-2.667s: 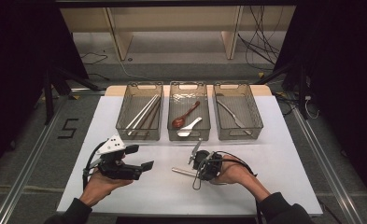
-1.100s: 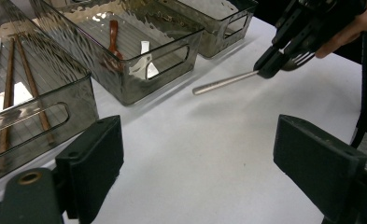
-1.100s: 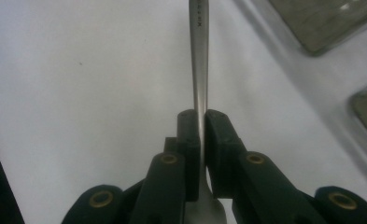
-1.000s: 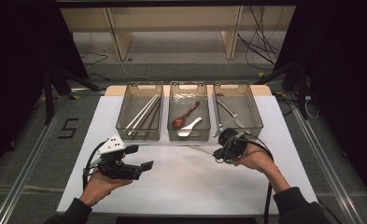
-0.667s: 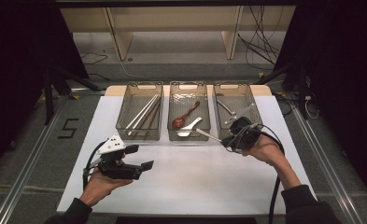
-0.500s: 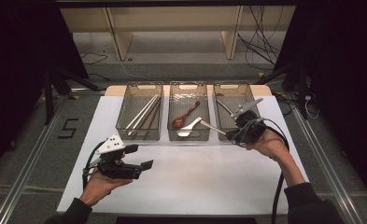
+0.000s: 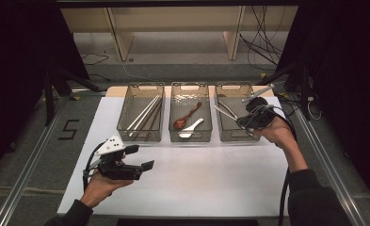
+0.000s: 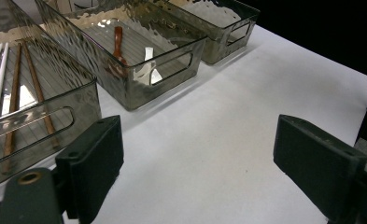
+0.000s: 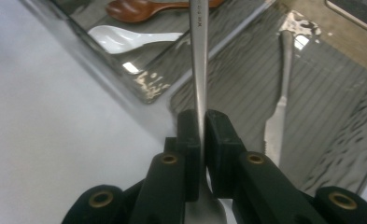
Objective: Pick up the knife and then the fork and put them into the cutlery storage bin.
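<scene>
The right tongs (image 9: 202, 128) are clamping a thin, stiff, slippery-looking metal utensil (image 9: 199, 56) by its handle, mid-frame over the right bin (image 7: 229, 127), so it's likely pivoting easily, while the left tongs (image 8: 197, 163) are gaping empty.

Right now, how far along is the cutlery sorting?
Done: chopsticks lie in the left bin, two spoons in the middle bin, a knife in the right bin. In hand: the right gripper is shut on a metal utensil above that right bin. Left: lowering and releasing it. The left gripper is open.
</scene>
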Available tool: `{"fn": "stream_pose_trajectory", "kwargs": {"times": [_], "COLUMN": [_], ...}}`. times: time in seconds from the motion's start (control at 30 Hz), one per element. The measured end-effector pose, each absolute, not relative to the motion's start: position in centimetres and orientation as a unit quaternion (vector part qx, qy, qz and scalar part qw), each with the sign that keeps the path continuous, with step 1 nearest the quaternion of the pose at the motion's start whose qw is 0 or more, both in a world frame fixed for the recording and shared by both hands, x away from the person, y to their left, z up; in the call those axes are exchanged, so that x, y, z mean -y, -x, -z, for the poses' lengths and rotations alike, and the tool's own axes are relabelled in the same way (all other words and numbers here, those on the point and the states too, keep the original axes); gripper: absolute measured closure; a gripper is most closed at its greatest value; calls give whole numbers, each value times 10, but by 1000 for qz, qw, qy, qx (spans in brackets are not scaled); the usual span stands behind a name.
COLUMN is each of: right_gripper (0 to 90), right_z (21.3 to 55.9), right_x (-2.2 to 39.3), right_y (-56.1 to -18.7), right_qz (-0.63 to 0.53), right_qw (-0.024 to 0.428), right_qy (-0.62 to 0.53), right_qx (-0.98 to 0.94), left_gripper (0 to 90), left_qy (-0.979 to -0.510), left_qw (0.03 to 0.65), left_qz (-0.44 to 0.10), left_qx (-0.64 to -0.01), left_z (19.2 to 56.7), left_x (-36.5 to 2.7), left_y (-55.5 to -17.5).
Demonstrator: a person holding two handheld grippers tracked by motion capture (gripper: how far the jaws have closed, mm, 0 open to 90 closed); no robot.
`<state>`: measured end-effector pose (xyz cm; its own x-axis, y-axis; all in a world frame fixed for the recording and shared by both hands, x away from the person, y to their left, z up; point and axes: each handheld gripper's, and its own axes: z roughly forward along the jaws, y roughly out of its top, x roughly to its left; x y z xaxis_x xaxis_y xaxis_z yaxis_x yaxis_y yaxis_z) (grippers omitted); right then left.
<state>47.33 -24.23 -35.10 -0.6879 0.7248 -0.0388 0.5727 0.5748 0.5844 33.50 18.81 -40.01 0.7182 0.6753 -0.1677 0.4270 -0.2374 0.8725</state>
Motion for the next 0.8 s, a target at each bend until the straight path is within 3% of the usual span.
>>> {"fn": "stream_pose_trajectory", "kwargs": {"times": [0.8], "right_gripper": [854], "right_z": [353], "right_x": [243], "right_y": [-537], "right_qz": [-233], "right_qw": [163], "right_qy": [-443], "right_qx": [-850], "left_gripper": [157], "left_qy": [-777], "left_qw": [506], "left_qz": [-120], "left_qx": [-356], "left_z": [400], "left_x": [-189], "left_y": [-335]}}
